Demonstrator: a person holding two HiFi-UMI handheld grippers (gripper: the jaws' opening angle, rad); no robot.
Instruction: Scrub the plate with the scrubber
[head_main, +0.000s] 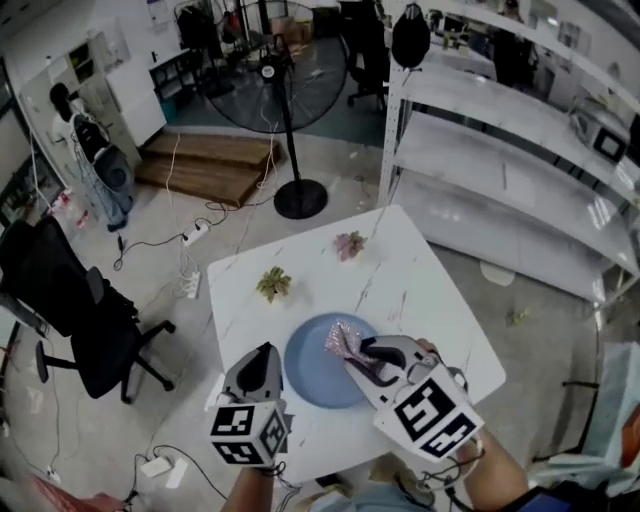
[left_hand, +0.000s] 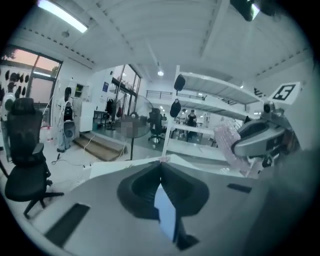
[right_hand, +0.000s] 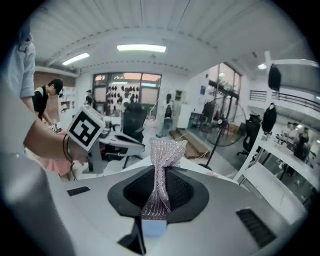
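- Nearest me are the two marker cubes, one on my left gripper (head_main: 264, 352) and one on my right gripper (head_main: 357, 358), both low over the near edge of the table (head_main: 420, 290).
- My right gripper is clamped on the scrubber (head_main: 342, 342), a pinkish, glittery mesh cloth. In the right gripper view the cloth is pinched into a narrow waist between the jaws and fans out above their tips.
- That scrubber sits over the right part of the plate (head_main: 310, 380), inside its rim. Whether it presses on the surface I cannot tell.
- The plate is round and blue, and it lies flat in the near half of the table, closer to the left edge than to the right.
- My left gripper is at the plate's left rim. In the left gripper view its jaws are drawn together at the tips, with a thin blue wedge of the plate caught between them.
- A small greenish clump (head_main: 273, 284) lies toward the far left corner of the table, well apart from the plate.
- A small pinkish clump (head_main: 350, 244) lies near the far edge.
- Beyond the table, on the floor, stand a pedestal fan (head_main: 288, 60), a black office chair (head_main: 75, 320) to the left, and white shelving (head_main: 500, 140) to the right.
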